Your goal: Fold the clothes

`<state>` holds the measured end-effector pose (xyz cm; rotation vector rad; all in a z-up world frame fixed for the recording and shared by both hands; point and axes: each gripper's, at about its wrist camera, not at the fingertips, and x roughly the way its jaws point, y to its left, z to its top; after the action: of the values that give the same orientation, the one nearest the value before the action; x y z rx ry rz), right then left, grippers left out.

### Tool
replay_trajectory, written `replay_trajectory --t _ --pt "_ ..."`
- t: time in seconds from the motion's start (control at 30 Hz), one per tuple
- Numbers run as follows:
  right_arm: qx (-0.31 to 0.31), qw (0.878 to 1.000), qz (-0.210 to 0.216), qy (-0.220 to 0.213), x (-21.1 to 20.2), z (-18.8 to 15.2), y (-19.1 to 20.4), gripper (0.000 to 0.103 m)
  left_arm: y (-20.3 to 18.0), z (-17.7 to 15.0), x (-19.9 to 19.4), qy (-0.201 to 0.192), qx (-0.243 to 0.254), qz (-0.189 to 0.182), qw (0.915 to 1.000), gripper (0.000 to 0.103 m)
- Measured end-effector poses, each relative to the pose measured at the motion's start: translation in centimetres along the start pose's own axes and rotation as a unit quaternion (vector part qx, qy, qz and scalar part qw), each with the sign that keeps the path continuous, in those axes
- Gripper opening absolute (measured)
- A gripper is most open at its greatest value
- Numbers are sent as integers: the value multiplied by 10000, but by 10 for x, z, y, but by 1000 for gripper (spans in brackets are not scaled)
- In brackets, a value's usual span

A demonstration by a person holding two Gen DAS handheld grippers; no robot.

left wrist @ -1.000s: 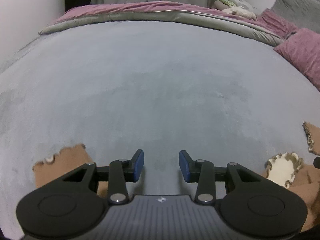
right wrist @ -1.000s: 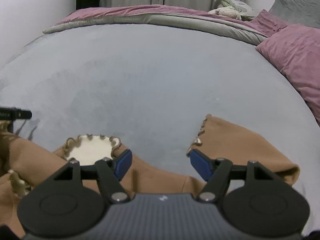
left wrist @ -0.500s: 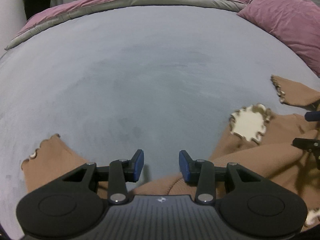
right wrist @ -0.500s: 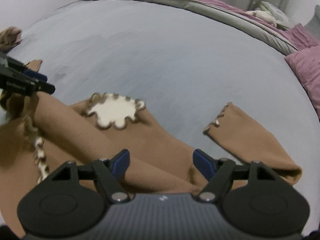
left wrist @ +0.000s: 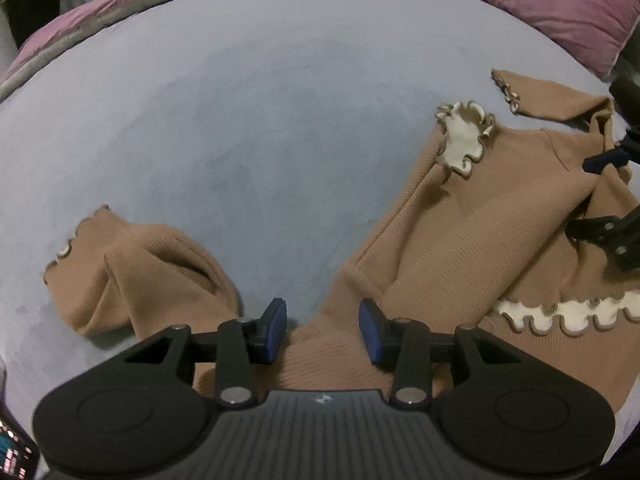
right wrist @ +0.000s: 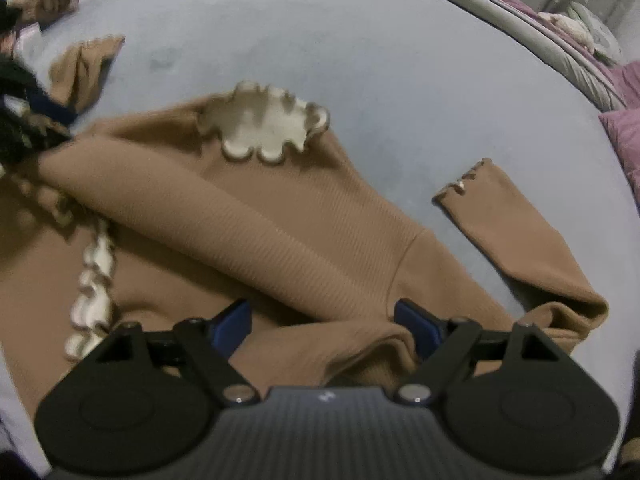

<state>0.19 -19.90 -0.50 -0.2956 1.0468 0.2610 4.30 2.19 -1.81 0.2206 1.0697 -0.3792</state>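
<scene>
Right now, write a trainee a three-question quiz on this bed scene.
1. True or false: the top is brown.
2. What colour is the collar? A) cream B) black C) blue
3. Fill in: the top lies on a grey ____.

Key: 1 true; 2 A; 3 bed.

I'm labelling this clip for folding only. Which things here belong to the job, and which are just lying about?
Job:
brown sweater
its cream collar
left gripper
right gripper, jaws opening over the fabric

Lying about:
pink pillow
grey-blue bedspread
folded quilt
</scene>
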Motion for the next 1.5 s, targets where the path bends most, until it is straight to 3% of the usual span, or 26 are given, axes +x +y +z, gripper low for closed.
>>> replay_trajectory --t 0.2,0.33,0.47,0.83,1.03,1.2,1.27,1.5 --pt "941 9907 645 -744 -23 5 -35 79 9 6 5 -167 -215 -96 9996 39" --pt "1402 9858 357 -856 -8 9 -49 65 15 9 14 -373 -415 -251 9981 35" --pt "1456 9858 54 -840 9 11 -54 60 22 6 18 -505 -626 -641 9947 20" --pt "995 9921 -317 -695 37 7 -43 61 16 -10 14 -735 -440 -1030 9910 11" --pt "1001 9921 -247 -708 37 4 -44 61 14 -15 12 -798 -206 -1169 9897 13" --pt "930 9929 -243 -706 36 2 -43 61 14 -12 6 -905 -73 -763 9929 42" --pt "902 9930 -255 -717 36 2 -42 62 12 -11 8 -895 28 -687 9936 43" --pt "923 9926 -266 -745 36 0 -41 64 28 -2 20 -590 -481 -1286 9888 42"
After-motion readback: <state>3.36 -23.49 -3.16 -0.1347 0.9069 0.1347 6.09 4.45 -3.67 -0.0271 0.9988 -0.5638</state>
